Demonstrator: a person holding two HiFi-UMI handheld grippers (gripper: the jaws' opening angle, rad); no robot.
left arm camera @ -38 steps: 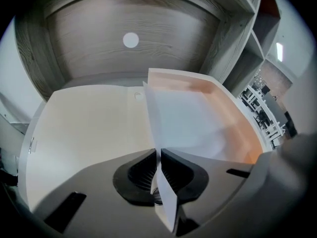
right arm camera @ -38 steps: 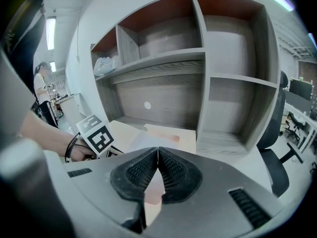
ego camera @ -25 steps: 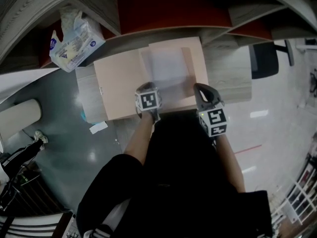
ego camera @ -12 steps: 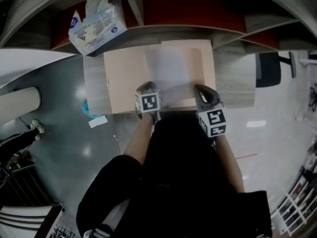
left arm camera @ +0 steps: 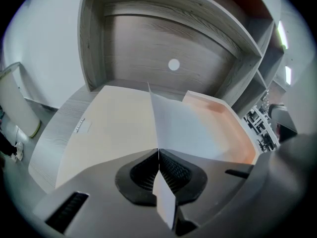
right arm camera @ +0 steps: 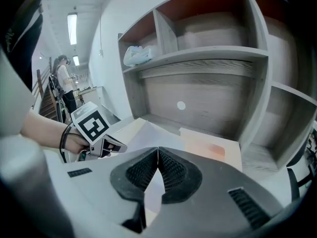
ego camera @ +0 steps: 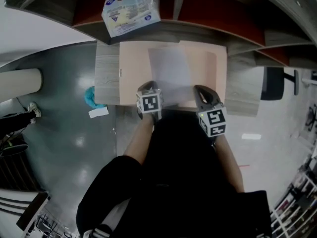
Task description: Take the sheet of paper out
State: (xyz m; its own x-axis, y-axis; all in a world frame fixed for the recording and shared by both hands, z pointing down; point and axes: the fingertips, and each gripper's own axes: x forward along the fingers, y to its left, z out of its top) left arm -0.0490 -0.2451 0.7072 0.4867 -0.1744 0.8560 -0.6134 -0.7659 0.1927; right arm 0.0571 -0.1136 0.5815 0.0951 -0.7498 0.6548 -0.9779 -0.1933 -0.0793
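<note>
The sheet of paper [ego camera: 171,73] is not out yet. It lies on the open tan folder [ego camera: 133,73], near the middle and a bit to the right side. Its near edge is lifted up, and its far part rests on the folder. So the grabbing part looks done, and the pulling part is left. The paper has to be lifted or slid away until it is clear of the folder.

The left gripper [left arm camera: 158,152] has its jaws pressed together on the near edge of the paper. They have just been closing, with the paper between them. In the left gripper view a thin strip of paper runs right through the closed jaws.

The right gripper [right arm camera: 157,152] has its jaws pressed together too. In the right gripper view a pale strip shows in the slit under the tips, so I think it holds the same near edge, further to the right. It is a little harder to see there.

The two grippers sit side by side at the near edge of the folder. The folder lies flat on a grey wooden desk [ego camera: 106,78]. Behind the desk is a shelf [ego camera: 208,14], and a pack of tissues [ego camera: 131,11] sits on it, well away from the paper
</note>
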